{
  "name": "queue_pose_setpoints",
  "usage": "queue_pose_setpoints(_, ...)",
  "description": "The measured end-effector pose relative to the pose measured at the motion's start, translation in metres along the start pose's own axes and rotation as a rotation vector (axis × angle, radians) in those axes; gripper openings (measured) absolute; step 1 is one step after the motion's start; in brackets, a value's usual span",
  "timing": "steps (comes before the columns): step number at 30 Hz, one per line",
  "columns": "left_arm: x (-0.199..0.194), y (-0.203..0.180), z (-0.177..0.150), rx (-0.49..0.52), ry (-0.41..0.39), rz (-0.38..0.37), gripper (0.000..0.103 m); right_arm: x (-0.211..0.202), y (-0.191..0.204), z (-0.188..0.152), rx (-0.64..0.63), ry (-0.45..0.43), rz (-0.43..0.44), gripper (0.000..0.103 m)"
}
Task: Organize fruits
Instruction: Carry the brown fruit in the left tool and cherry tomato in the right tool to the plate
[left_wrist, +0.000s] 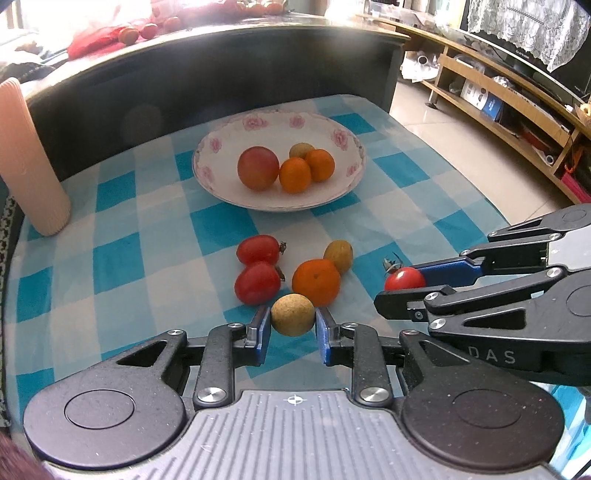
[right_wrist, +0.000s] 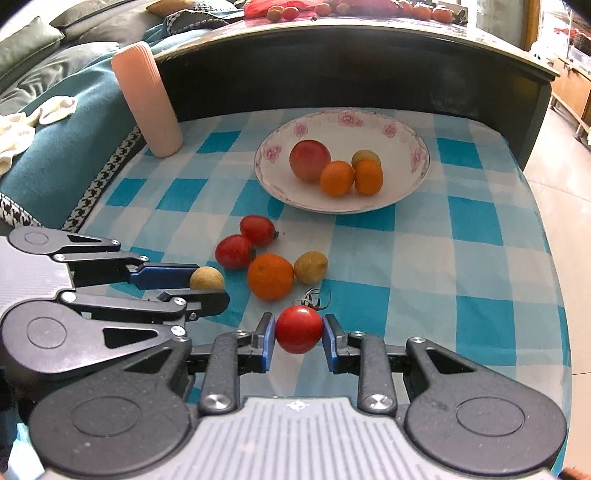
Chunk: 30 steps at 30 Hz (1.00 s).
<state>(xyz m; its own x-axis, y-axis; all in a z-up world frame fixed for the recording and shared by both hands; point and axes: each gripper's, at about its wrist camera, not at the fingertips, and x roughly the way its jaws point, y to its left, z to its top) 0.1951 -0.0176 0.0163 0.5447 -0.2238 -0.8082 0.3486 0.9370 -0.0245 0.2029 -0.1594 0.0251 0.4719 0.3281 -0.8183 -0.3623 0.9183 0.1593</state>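
Pale raised letters "DAS" on the black arm of the right tongs (left_wrist: 404, 277), nothing else legible

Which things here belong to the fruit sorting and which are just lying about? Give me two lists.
Part of the job:
- tan fruit in the left gripper
- red tomato in the right gripper
- loose fruits on the cloth, such as the orange
- floral bowl, already holding fruit

Just lying about:
- pink ribbed cylinder
- checked cloth
- shelf unit

Sunlit room: tiled floor (left_wrist: 436, 125), wooden shelving (left_wrist: 517, 107), teal sofa (right_wrist: 62, 140).
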Motion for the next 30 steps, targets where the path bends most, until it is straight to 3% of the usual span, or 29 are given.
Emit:
queue_pose_setpoints(16, -0.002, 0.003, 0.019, -0.02, -0.038, 0.001, 0.032, -0.005, -0.008, 0.015, 0.043, -0.037, -0.006, 0.041)
queue_pose_setpoints(30, 0.017, 0.012, 0.061, -0.058, -0.072, 0.01, 0.032, 0.003, -0.028, 0.051, 0.09, -0.098, -0.031, 0.041)
